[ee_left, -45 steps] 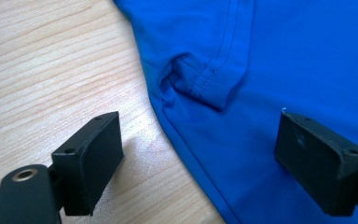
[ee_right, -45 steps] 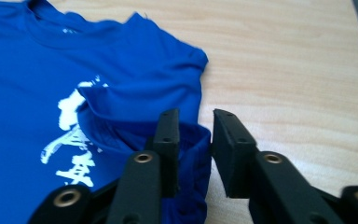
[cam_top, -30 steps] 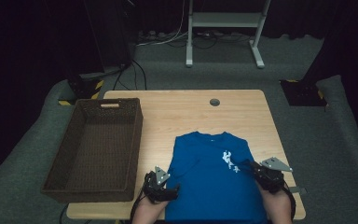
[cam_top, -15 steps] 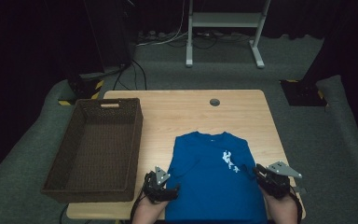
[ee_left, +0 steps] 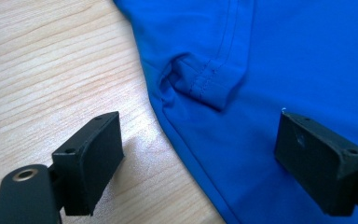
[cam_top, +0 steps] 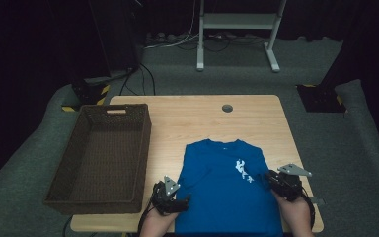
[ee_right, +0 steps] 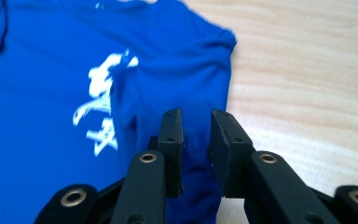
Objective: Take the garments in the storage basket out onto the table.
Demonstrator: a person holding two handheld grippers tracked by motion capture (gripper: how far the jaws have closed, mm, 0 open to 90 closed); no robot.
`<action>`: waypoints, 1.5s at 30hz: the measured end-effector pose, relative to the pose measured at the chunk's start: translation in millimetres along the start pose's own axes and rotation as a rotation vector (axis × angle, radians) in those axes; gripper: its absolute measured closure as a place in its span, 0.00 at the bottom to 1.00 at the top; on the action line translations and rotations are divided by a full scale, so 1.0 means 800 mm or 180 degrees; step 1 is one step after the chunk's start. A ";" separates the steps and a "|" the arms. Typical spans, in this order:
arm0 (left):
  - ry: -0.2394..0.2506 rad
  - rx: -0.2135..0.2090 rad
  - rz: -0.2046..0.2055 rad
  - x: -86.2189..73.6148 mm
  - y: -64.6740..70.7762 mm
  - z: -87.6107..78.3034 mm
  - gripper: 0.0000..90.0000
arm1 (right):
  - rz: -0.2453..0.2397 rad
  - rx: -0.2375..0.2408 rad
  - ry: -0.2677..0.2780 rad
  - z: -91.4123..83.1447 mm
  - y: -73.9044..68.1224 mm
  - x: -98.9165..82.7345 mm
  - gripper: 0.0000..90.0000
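Observation:
A blue T-shirt point(cam_top: 227, 192) with a white print point(cam_top: 242, 170) lies flat on the wooden table point(cam_top: 192, 118), sleeves folded in. My left gripper point(cam_top: 182, 201) rests at the shirt's left edge, near the front. In the left gripper view its jaws point(ee_left: 214, 140) stand wide open, one pad over bare wood and the other over the blue cloth point(ee_left: 284, 56). My right gripper point(cam_top: 269, 178) sits at the shirt's right edge. Its jaws point(ee_right: 196, 126) have just been opening and stand a narrow gap apart over the shirt point(ee_right: 42, 93), with no cloth pinched between the pads.
A dark woven basket point(cam_top: 145, 148) stands on the table's left side, close to my left gripper. A round hole point(cam_top: 227, 108) marks the table's far middle. Grey padding surrounds the table, and a white stand's legs point(cam_top: 237, 22) rise behind.
My right hand slid toward the table's near right edge half a second ago and has come back beside the shirt. The left hand and the shirt have stayed put.

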State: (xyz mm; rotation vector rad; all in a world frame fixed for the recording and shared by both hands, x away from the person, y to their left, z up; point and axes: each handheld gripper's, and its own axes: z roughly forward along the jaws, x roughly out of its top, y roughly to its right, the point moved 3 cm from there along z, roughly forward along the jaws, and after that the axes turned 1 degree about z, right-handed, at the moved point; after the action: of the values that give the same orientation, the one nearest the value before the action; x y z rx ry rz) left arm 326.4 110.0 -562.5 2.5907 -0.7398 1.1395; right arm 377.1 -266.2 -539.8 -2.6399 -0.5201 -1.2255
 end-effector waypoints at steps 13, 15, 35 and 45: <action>-0.0001 -0.0002 0.0001 0.000 0.000 0.000 0.17 | -0.0243 0.0013 -0.0016 -0.007 -0.004 -0.030 0.82; -0.0004 -0.0056 0.0030 0.000 0.000 0.000 0.17 | -0.0338 -0.0053 -0.0016 -0.007 -0.007 -0.031 0.82; 0.0174 -0.0028 -0.0069 0.037 -0.007 -0.005 0.44 | -0.0454 -0.0032 -0.0031 -0.005 -0.007 -0.030 0.82; -0.0003 0.0177 0.0025 0.061 -0.005 0.039 0.62 | -0.0429 -0.0007 0.0035 -0.006 -0.005 -0.033 0.82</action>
State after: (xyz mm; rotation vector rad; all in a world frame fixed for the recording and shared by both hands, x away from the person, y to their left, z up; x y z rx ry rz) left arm 376.1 84.1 -547.7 2.6360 -0.7291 1.1775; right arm 356.6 -269.7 -556.7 -2.6360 -0.7054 -1.2772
